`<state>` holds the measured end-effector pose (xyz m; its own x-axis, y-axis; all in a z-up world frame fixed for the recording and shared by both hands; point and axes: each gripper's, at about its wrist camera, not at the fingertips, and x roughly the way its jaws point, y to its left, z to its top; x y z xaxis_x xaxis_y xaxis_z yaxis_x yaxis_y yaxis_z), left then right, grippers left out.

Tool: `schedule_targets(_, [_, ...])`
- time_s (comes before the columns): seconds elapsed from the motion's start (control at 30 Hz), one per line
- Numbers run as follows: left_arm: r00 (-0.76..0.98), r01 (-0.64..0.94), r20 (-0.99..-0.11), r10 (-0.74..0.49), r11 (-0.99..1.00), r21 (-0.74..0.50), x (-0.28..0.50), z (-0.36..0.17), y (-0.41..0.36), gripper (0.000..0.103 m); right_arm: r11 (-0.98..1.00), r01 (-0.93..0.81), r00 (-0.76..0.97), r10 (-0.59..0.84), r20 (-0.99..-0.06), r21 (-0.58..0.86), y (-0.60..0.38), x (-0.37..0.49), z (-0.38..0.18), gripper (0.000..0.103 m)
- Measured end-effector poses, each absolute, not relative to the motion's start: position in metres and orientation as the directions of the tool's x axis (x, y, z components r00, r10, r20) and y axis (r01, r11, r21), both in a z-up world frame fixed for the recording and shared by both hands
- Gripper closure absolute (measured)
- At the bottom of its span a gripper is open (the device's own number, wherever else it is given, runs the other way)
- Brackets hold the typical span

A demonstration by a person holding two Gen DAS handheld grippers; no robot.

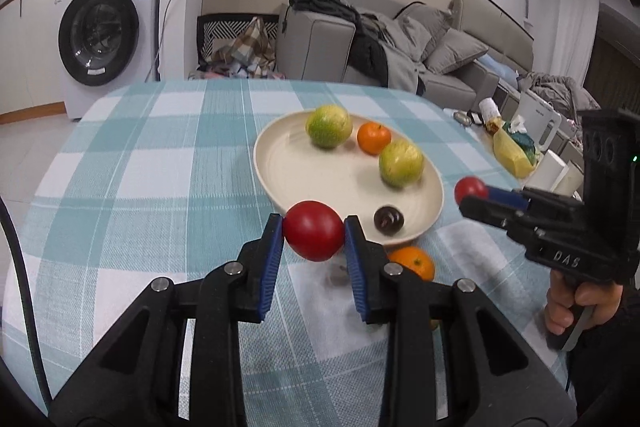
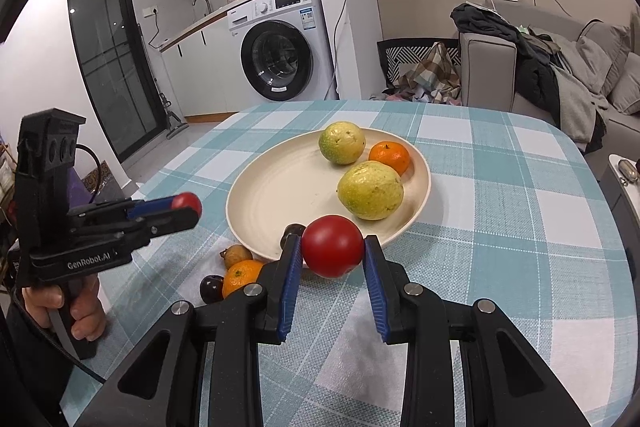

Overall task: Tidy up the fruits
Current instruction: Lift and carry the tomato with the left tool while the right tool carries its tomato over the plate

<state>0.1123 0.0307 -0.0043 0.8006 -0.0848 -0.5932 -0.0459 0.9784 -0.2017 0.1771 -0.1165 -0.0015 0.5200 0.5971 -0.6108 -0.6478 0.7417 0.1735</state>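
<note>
My left gripper [image 1: 314,237] is shut on a red tomato [image 1: 314,235], held above the near rim of the cream plate [image 1: 304,171]. My right gripper [image 2: 332,247] is shut on a second red tomato [image 2: 332,245] above the plate's near rim [image 2: 272,203]. Each gripper shows in the other's view, the right [image 1: 476,197] and the left [image 2: 188,209]. In the plate lie two green-yellow fruits [image 1: 329,126] [image 1: 401,163], an orange mandarin [image 1: 373,138] and a dark plum [image 1: 388,219]. On the cloth by the plate lie a mandarin [image 2: 240,277], a dark plum [image 2: 211,287] and a small brown fruit [image 2: 236,254].
The table wears a teal-and-white checked cloth [image 1: 160,163]. A washing machine [image 1: 104,27] stands beyond its far left, a grey sofa [image 1: 440,43] with clothes beyond its far right. A low side table with bags and bottles [image 1: 512,147] stands to the right.
</note>
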Motion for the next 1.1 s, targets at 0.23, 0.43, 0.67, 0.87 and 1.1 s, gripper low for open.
schedule_targets(0.23, [0.824, -0.034, -0.562, -0.071, 0.984, -0.175, 0.116, 0.015, 0.026, 0.075, 0.735, -0.647, 0.512, 0.616, -0.599, 0.203, -0.117, 0.179, 0.0, 0.071])
schedule_targets(0.43, [0.817, -0.022, -0.572, -0.077, 0.986, -0.163, 0.129, 0.016, 0.019, 0.075, 0.734, -0.639, 0.503, 0.624, -0.598, 0.228, -0.113, 0.186, 0.0, 0.071])
schedule_targets(0.67, [0.807, -0.016, -0.585, -0.077, 0.988, -0.152, 0.148, 0.01, 0.014, 0.075, 0.73, -0.645, 0.496, 0.624, -0.604, 0.225, -0.103, 0.193, 0.003, 0.071])
schedule_targets(0.87, [0.792, -0.018, -0.606, -0.079, 0.988, -0.152, 0.165, 0.001, 0.015, 0.075, 0.711, -0.674, 0.473, 0.622, -0.624, 0.199, -0.082, 0.197, 0.001, 0.071])
schedule_targets(1.1, [0.78, -0.044, -0.623, -0.06, 0.988, -0.15, 0.175, -0.014, 0.021, 0.075, 0.706, -0.682, 0.464, 0.619, -0.634, 0.19, -0.069, 0.206, -0.001, 0.071])
